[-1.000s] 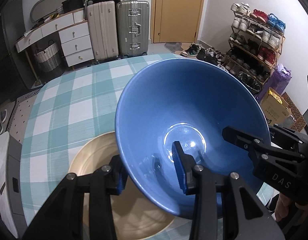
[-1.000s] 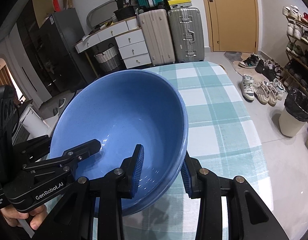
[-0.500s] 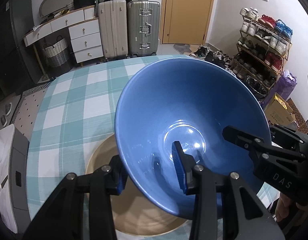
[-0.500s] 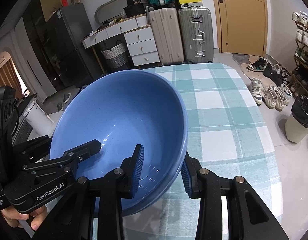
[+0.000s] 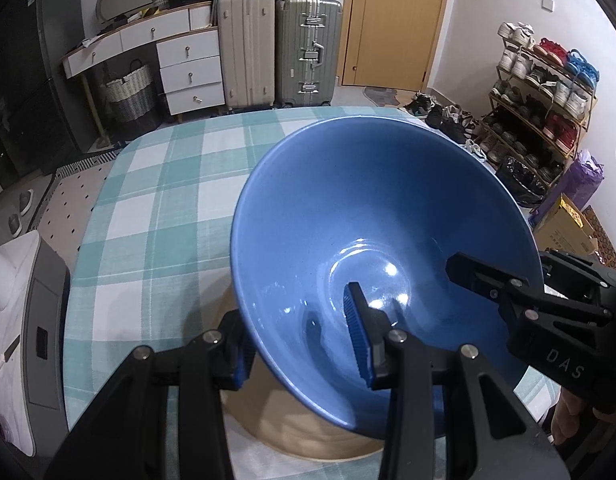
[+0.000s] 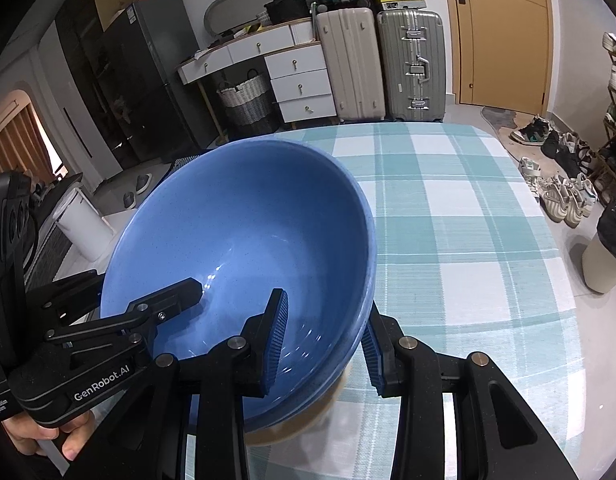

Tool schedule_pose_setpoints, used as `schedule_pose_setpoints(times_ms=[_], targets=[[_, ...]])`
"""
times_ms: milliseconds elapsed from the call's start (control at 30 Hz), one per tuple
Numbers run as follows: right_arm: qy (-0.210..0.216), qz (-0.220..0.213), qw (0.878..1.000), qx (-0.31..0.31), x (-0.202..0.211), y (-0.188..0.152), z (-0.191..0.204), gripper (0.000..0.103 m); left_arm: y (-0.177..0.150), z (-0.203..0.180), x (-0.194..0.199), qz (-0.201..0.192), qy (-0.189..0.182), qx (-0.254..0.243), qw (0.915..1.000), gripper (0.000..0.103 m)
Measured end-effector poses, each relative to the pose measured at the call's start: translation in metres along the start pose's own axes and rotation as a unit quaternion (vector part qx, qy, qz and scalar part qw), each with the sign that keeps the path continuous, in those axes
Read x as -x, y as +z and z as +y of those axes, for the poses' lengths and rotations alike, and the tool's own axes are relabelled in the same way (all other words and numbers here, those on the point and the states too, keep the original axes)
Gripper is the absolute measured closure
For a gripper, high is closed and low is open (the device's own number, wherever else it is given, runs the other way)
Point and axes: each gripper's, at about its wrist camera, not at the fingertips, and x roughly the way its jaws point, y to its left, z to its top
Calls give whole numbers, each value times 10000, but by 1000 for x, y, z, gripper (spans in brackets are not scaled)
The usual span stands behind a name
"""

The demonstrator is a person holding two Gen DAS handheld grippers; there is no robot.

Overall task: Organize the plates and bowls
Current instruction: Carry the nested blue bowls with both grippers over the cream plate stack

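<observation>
blue bowl (image 5: 372,216) gripped by l (image 5: 299,344) & r tongs (image 6: 322,344), angled down.

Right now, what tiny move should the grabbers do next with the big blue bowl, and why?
Probably lower it gently. The left gripper and right gripper each clamp the blue bowl by its rim, and it hangs over the tan plate on the checked tablecloth.

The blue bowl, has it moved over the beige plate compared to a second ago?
Yes. In the left wrist view the blue bowl now covers more of the beige plate, whose exposed left part has shrunk.
</observation>
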Motion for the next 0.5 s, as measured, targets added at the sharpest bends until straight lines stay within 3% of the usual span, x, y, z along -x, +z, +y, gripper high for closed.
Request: schedule_pose_setpoints(times_ms=[500], targets=[[74,130,9999,77,-20,-1,16,67,-8,18,-9,113,75,108,9998,64]])
